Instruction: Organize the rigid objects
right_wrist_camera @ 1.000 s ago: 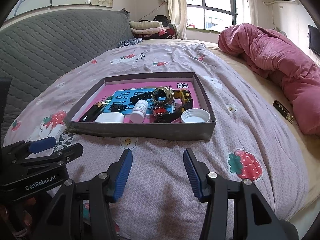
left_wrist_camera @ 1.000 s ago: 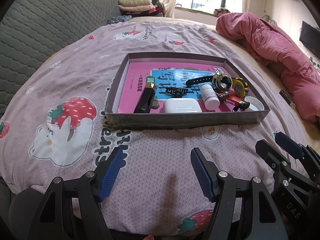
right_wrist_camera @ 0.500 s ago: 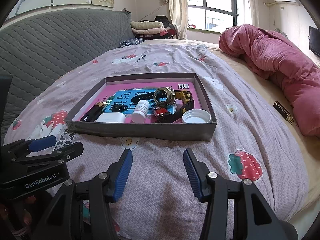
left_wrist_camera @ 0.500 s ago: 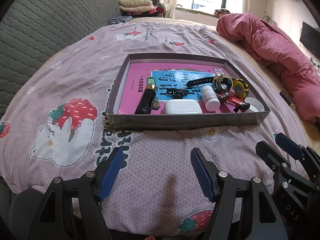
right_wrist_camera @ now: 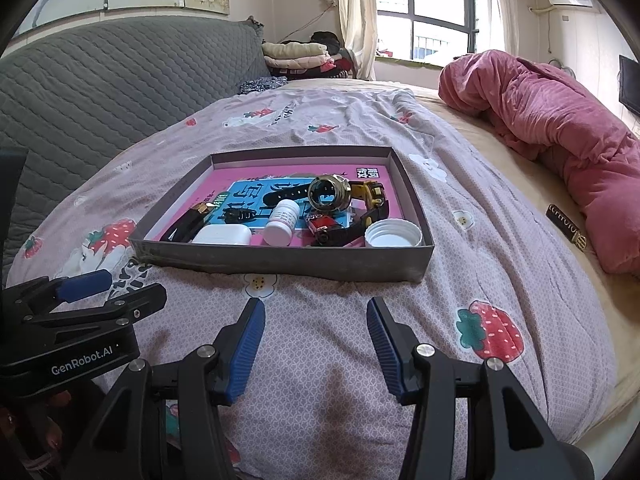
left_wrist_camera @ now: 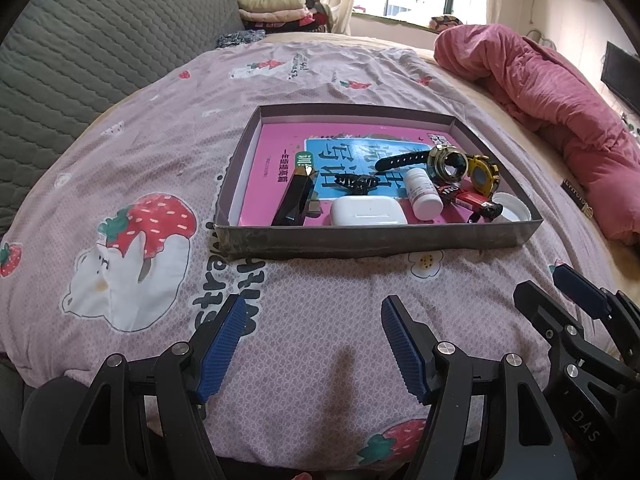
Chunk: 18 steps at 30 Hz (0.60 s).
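Now, left wrist view:
Left gripper point(left_wrist_camera: 310, 344): jaws spread wide, nothing between the blue pads, poised over the bedspread point(left_wrist_camera: 160, 128) short of the tray.
Tray point(left_wrist_camera: 376, 238): shallow grey box on the bedspread, a pink book point(left_wrist_camera: 276, 148) lining its floor.
Near edge of tray: black lipstick-like tube point(left_wrist_camera: 296, 196) toward the left corner, white earbud case point(left_wrist_camera: 368, 210) at the middle, white pill bottle point(left_wrist_camera: 422, 194) lying just right of the case.
Right side of tray: gold-rimmed watch point(left_wrist_camera: 446, 166), yellow watch point(left_wrist_camera: 484, 174), red-and-black lighter point(left_wrist_camera: 468, 200), white lid point(left_wrist_camera: 512, 208) in the near right corner.
Middle of tray: black hair clip point(left_wrist_camera: 356, 182) just behind the case.
Right gripper point(left_wrist_camera: 576, 304): at the right edge of the frame, seen side-on.

Right wrist view:
Right gripper point(right_wrist_camera: 316, 342): jaws apart and empty, above the bedspread before the tray's point(right_wrist_camera: 280, 260) near wall.
Left gripper point(right_wrist_camera: 92, 292): at the left edge of the frame.
Pink quilt point(right_wrist_camera: 560, 128): bunched along the bed's right side.
Black strap point(right_wrist_camera: 568, 230): on the bed, well apart from the tray's right wall.
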{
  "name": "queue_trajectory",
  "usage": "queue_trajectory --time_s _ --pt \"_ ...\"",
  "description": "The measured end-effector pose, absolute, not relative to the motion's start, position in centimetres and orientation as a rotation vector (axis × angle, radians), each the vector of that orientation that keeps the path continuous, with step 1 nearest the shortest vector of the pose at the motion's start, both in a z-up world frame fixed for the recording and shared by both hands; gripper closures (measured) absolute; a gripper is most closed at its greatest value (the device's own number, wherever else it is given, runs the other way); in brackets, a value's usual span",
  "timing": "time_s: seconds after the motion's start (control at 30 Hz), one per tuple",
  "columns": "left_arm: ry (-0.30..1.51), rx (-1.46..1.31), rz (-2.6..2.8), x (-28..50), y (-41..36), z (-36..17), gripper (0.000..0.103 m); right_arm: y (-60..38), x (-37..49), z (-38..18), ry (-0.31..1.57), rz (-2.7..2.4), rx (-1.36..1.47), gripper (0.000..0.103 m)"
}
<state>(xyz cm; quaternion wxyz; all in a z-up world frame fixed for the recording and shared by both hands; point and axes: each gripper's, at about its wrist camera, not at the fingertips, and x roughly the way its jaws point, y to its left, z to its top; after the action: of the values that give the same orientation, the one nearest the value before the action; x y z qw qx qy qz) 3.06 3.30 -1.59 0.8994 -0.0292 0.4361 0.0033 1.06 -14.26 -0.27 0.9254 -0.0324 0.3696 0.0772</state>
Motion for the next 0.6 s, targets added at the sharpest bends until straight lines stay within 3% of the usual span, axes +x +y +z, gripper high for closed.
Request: queue_trajectory --time_s 0.6 --pt "0.894 -0.061 0.011 2.84 3.43 -1.39 0.031 -13.92 0.9 -0.26 0.758 0.156 -0.084 0.051"
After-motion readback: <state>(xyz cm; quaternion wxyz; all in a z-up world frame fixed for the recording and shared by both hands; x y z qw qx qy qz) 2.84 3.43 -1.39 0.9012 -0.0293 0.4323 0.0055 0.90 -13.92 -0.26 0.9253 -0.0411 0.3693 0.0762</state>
